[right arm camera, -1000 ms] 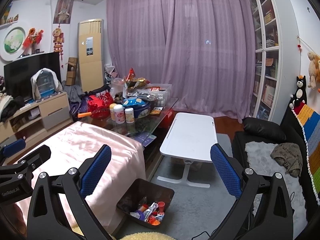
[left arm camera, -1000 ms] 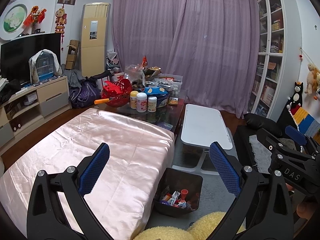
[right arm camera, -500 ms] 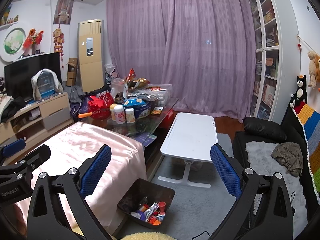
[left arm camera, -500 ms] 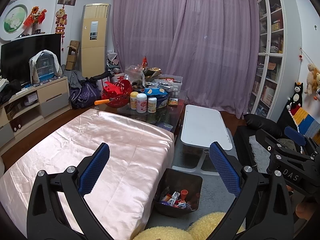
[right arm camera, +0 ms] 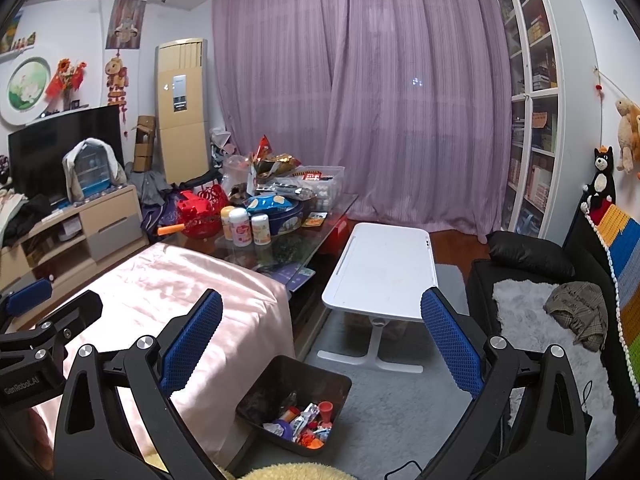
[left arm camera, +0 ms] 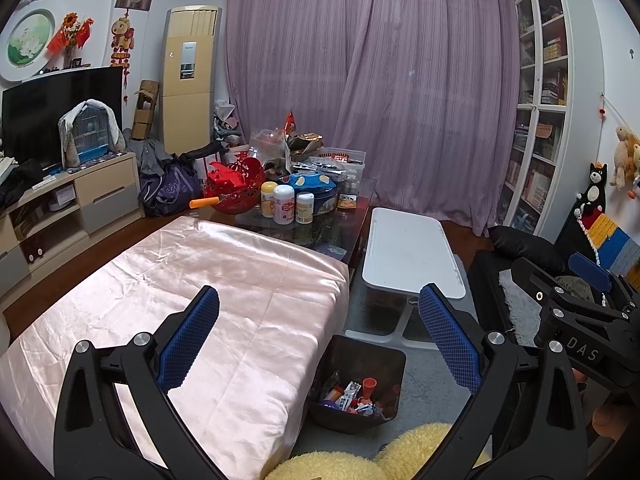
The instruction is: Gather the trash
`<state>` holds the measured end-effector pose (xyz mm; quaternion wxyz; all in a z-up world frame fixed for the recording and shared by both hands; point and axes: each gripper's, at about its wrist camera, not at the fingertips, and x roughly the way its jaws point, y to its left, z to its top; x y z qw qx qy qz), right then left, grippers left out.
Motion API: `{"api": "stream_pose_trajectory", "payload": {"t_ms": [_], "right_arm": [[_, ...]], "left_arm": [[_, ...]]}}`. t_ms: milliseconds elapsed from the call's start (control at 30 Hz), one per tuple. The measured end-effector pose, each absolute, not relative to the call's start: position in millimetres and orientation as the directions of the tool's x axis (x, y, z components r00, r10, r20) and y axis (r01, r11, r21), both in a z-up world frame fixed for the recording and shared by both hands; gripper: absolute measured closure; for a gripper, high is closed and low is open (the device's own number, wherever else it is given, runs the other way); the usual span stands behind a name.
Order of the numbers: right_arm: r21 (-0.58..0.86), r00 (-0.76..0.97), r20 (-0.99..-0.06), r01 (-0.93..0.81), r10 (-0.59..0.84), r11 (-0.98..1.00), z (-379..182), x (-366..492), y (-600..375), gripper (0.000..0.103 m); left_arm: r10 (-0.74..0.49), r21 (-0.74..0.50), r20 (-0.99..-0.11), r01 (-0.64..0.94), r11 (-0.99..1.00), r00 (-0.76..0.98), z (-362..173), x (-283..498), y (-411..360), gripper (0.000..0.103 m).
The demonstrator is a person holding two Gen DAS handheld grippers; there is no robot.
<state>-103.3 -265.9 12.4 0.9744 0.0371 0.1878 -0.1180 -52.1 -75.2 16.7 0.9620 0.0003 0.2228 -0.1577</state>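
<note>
A dark square trash bin (left arm camera: 394, 360) stands on the grey rug beside the pink-covered table and holds several wrappers and small colourful pieces (left arm camera: 352, 394). It also shows in the right wrist view (right arm camera: 280, 376). My left gripper (left arm camera: 318, 344) is open and empty, held above the table corner and the bin. My right gripper (right arm camera: 320, 344) is open and empty, above the bin and the rug. The right gripper's body shows at the right edge of the left wrist view (left arm camera: 580, 312).
A pink satin cloth covers the low table (left arm camera: 192, 280). A glass table (left arm camera: 340, 216) behind it carries bottles, a red basket and snack bags. A white side table (left arm camera: 408, 248) stands right of it. A black sofa (right arm camera: 532, 256) lies at right, a TV cabinet (left arm camera: 72, 196) at left.
Both grippers stay open and empty. The views have shifted only slightly; nothing on the tables or in the bin has moved.
</note>
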Motion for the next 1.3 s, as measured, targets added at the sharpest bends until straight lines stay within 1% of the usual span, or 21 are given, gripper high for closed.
{"api": "stream_pose_trajectory", "payload": {"t_ms": [1300], "right_arm": [[0.035, 0.905, -0.371, 0.239, -0.210, 0.970, 16.2, -100.7, -269.2, 0.003]], "left_arm": [[-0.293, -0.072, -0.431, 0.291, 0.954, 0.854, 19.3, -50.6, -75.8, 0.008]]}}
